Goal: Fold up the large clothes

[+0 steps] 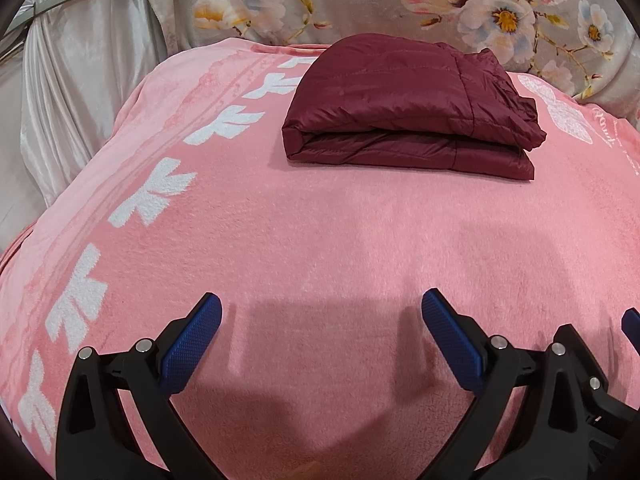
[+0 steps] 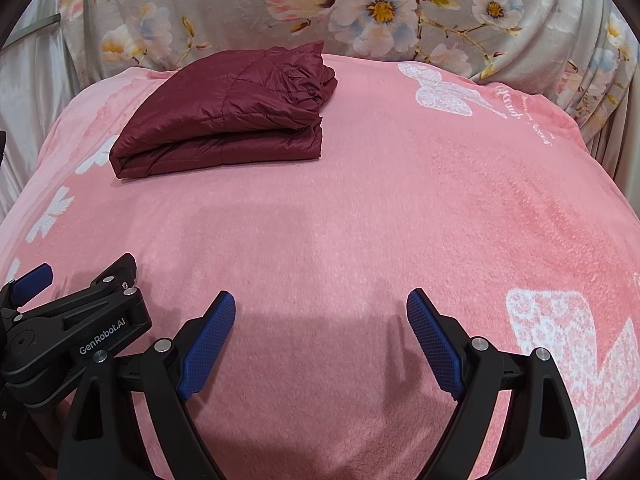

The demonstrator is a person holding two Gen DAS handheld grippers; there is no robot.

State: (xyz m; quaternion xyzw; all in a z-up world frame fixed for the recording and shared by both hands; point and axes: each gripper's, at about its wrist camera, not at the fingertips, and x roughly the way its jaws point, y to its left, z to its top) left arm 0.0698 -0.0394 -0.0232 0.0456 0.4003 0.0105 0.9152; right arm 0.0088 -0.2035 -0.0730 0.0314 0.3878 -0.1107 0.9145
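A soft, fuzzy pink fleece blanket (image 1: 328,240) with white flower-like prints along one side and white lacy butterfly motifs (image 2: 440,92) on the other covers the rounded surface. Its nap is short and plush, slightly ridged in places. Behind it hangs a smooth grey drape printed with large pink, white and blue blossoms (image 2: 380,4), and to the far left a glossy, silvery satin curtain (image 1: 80,80) falls in vertical folds.

The dark maroon quilted puffer jacket (image 1: 408,108) lies folded into a compact, roughly rectangular bundle at the far side of the blanket, near the floral drape. Its shell is slick and faintly shiny, stitched in horizontal channels; the near edge shows stacked, rounded layers, while the right end is bunched and crumpled.

The left gripper (image 1: 322,320) hovers low over the near part of the blanket, well apart from the jacket, its jaws spread wide and holding nothing; its fingers (image 1: 192,344) carry blue, finely knurled rubber pads on black plastic arms. The right gripper (image 2: 320,316) sits just beside it, jaws likewise wide apart and empty.
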